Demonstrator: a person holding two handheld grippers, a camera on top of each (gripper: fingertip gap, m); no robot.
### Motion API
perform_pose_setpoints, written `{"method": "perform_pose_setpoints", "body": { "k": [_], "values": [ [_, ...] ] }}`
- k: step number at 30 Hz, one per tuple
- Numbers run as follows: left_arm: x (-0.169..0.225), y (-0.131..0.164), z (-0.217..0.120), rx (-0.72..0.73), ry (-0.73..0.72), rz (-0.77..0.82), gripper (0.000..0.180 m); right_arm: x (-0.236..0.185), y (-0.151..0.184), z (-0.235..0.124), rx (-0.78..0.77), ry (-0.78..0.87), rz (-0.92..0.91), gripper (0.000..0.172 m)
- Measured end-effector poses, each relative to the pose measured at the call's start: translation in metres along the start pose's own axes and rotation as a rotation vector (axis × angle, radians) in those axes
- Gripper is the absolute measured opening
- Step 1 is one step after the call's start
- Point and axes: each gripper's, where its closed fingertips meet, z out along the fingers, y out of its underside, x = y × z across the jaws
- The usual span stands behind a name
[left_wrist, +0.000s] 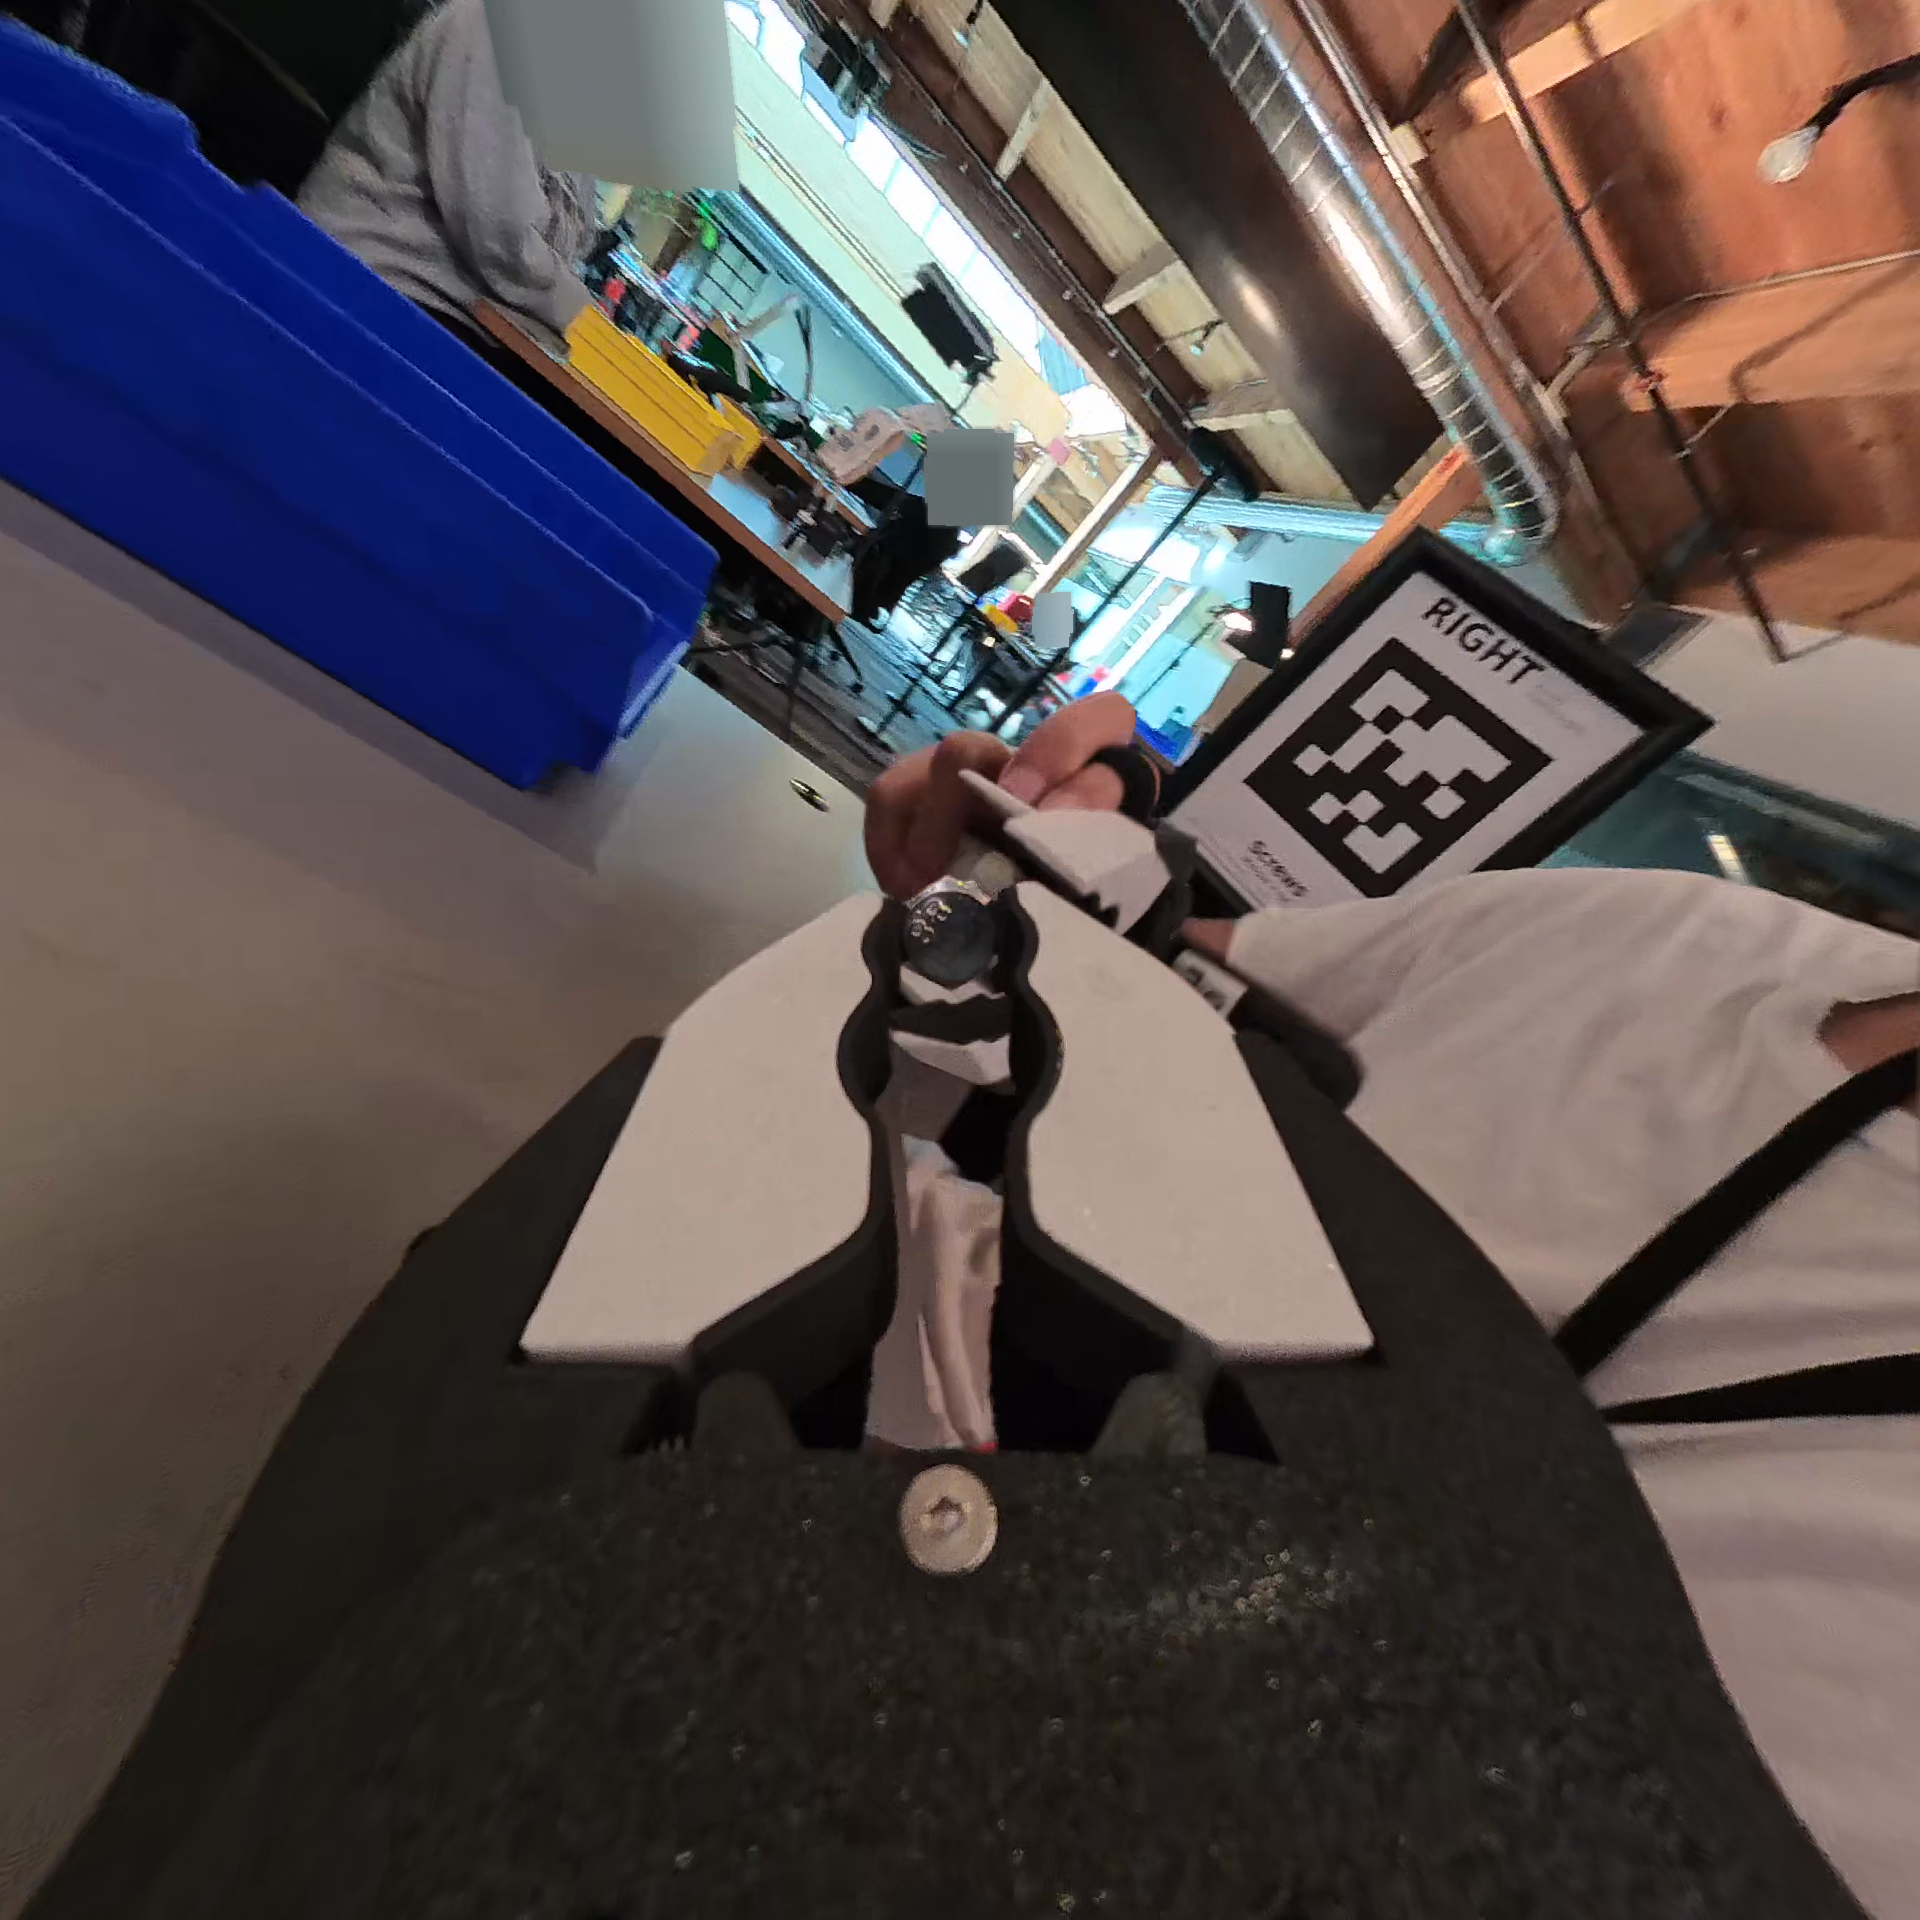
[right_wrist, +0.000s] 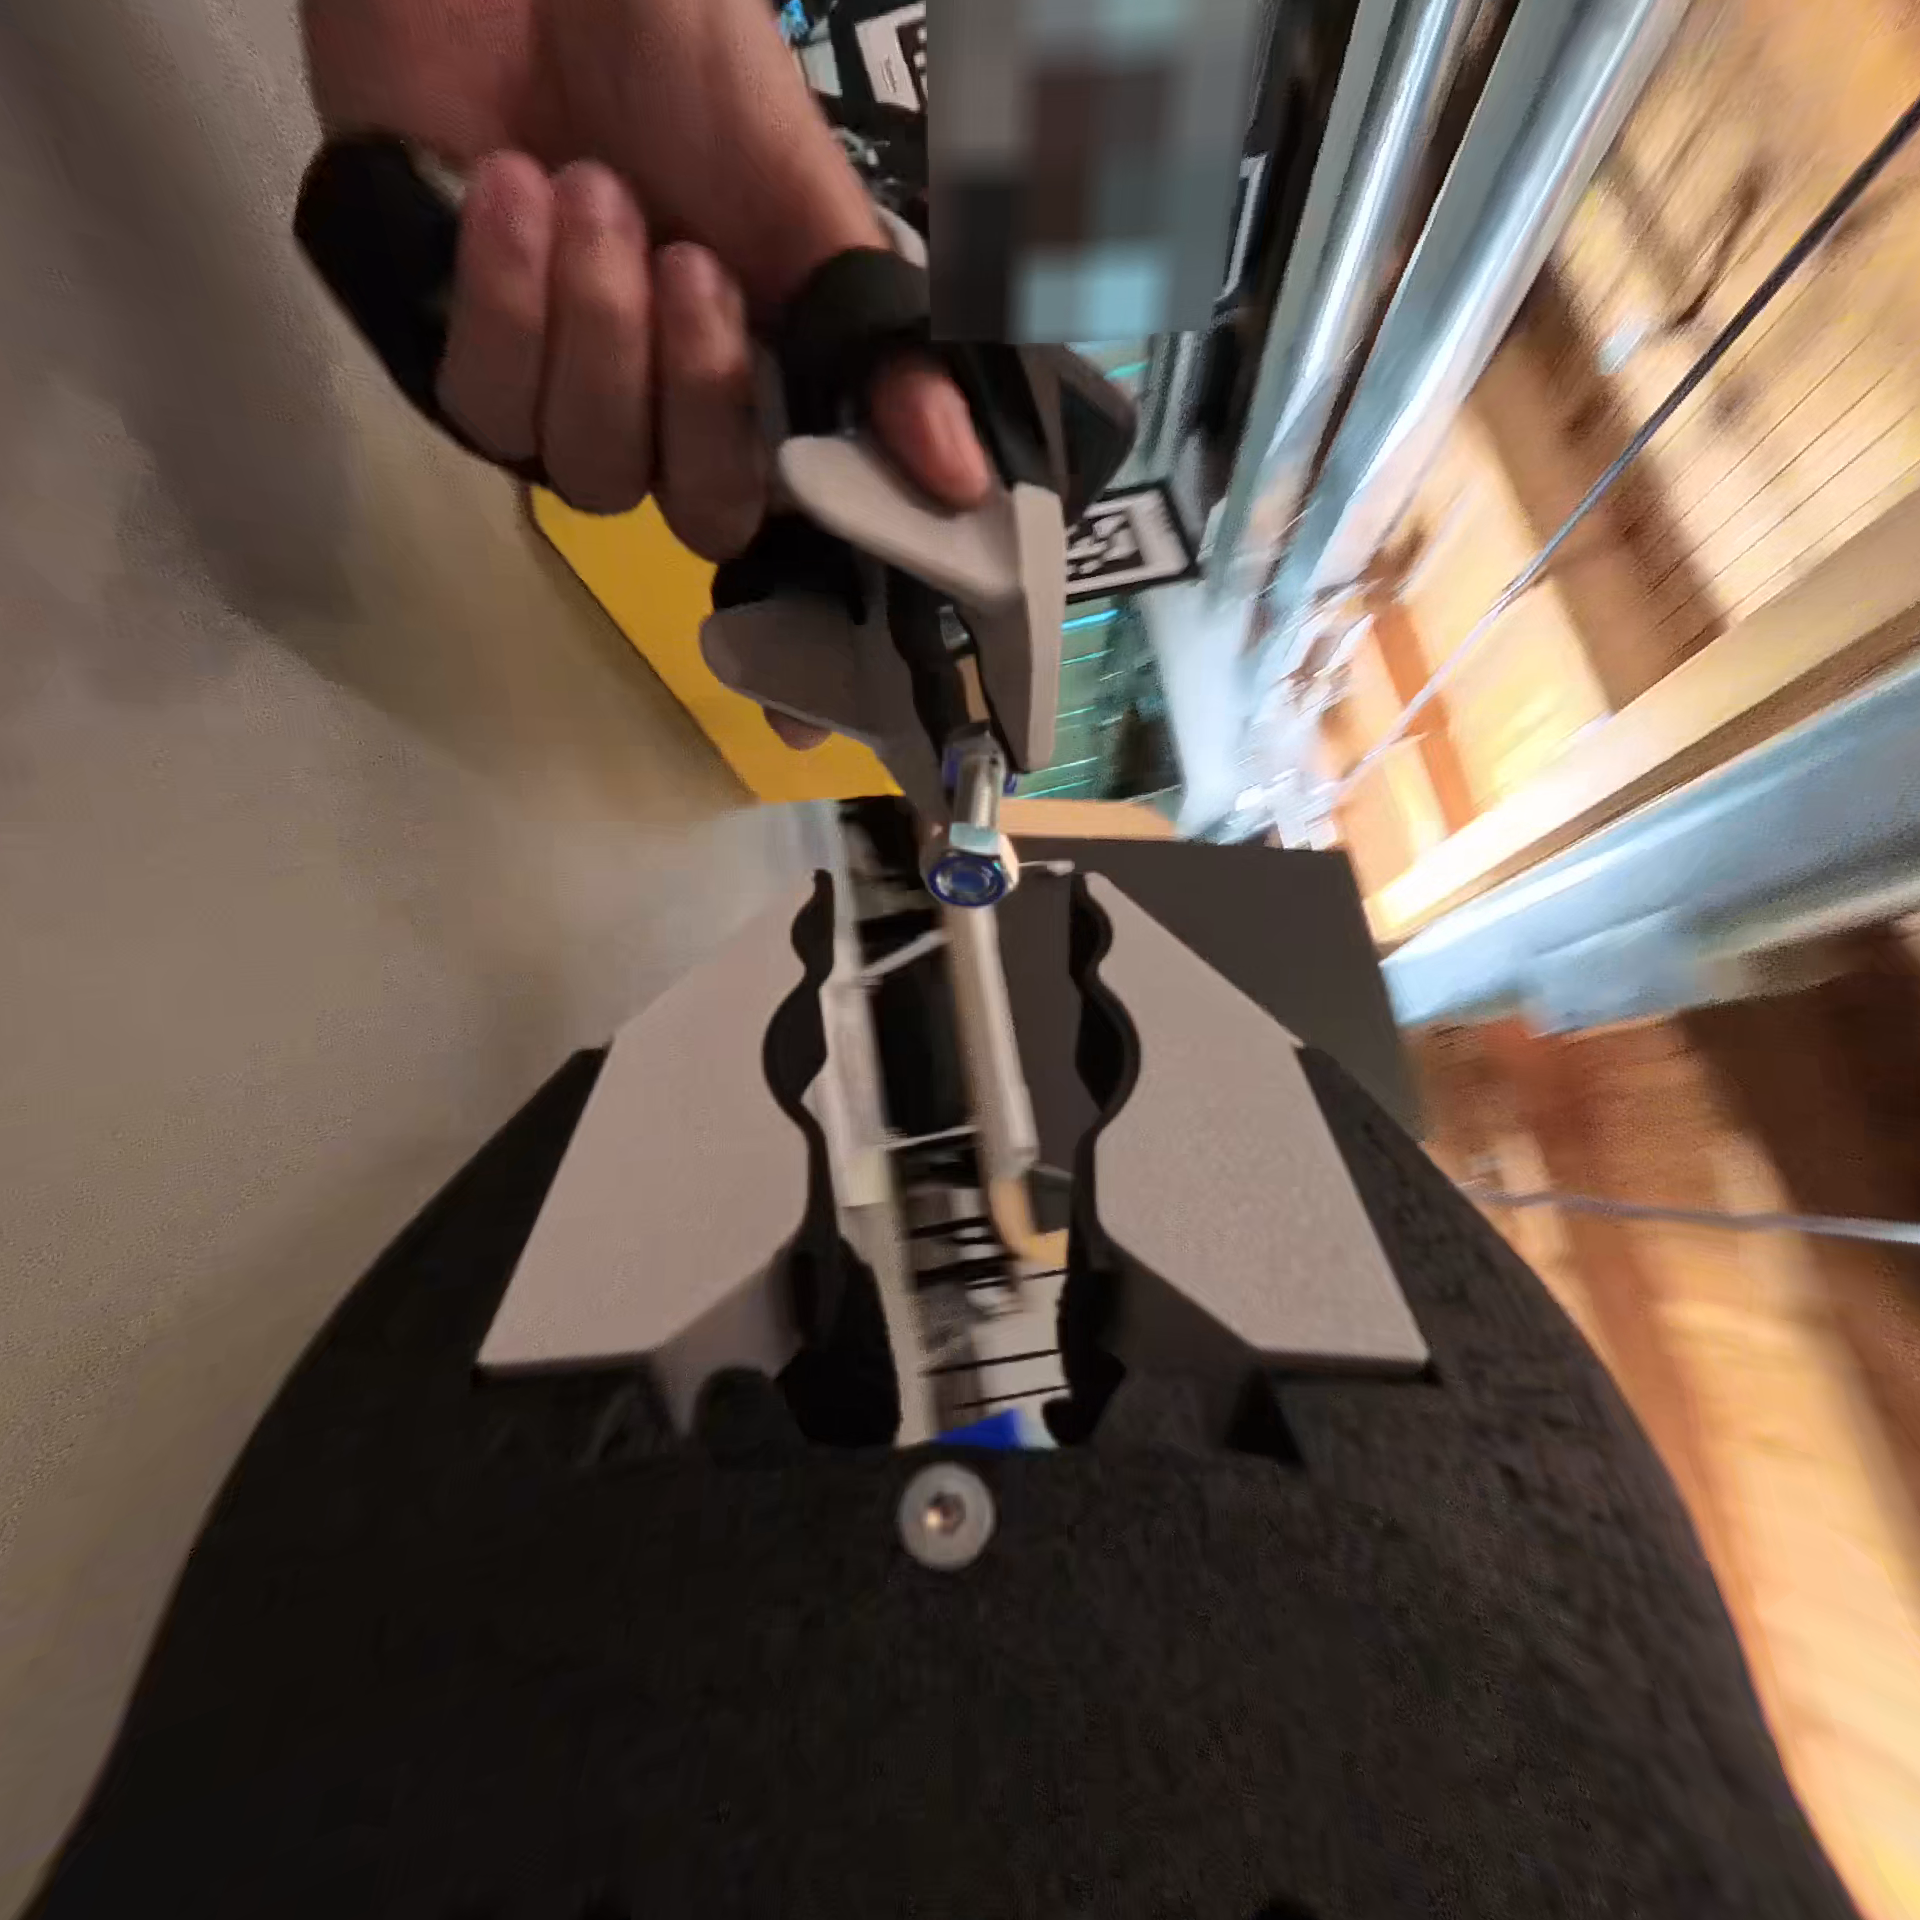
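Observation:
In the left wrist view my left gripper (left_wrist: 948, 930) is shut on the hex head of a silver bolt (left_wrist: 943, 935), which points away from the camera. The right gripper's white fingers (left_wrist: 1081, 852) and a hand (left_wrist: 935, 800) sit just beyond it. In the right wrist view the left gripper (right_wrist: 935, 665) holds the bolt's shaft (right_wrist: 977, 795) toward me, with a silver nut with a blue insert (right_wrist: 971, 878) on its end. My right gripper (right_wrist: 951, 883) is open. Its pads stand on either side of the nut, with gaps on both sides.
Blue bins (left_wrist: 312, 416) stand on the white table (left_wrist: 260, 987) at the left. A black-framed tag board (left_wrist: 1423, 748) and a white sleeve (left_wrist: 1558, 1039) fill the right. Yellow bins (left_wrist: 665, 390) and a seated person (left_wrist: 447, 187) are farther back. The right wrist view's background is blurred. The tips of both grippers are at nearly the same place.

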Motion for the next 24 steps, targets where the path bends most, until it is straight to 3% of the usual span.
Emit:
{"method": "perform_pose_setpoints", "body": {
  "k": [4,6,7,10,13,20,24],
  "values": [
    [0.001,0.009,0.004,-0.038,0.033,-0.043,0.017,-0.007,0.000,0.001,0.004,0.022,-0.137,0.036],
    [0.001,0.012,0.006,-0.057,0.029,-0.035,0.017,-0.003,0.001,0.002,-0.001,0.043,-0.158,0.018],
    [0.001,0.013,0.007,-0.065,0.027,-0.032,0.017,-0.003,0.001,0.002,0.000,0.038,-0.160,0.017],
    [-0.001,0.014,0.008,-0.076,0.004,-0.006,0.017,-0.004,0.005,0.003,-0.003,-0.035,0.002,0.017],
    [0.001,0.014,0.007,-0.085,-0.010,0.066,0.017,-0.004,0.004,0.004,0.021,-0.168,0.374,0.017],
    [0.008,0.008,0.005,-0.089,-0.070,0.293,0.017,-0.001,-0.006,0.006,0.178,-0.632,1.691,0.017],
    [0.005,0.011,0.004,-0.115,-0.109,0.399,0.017,-0.002,-0.008,0.006,0.253,-0.879,2.275,0.016]
  ]
}}
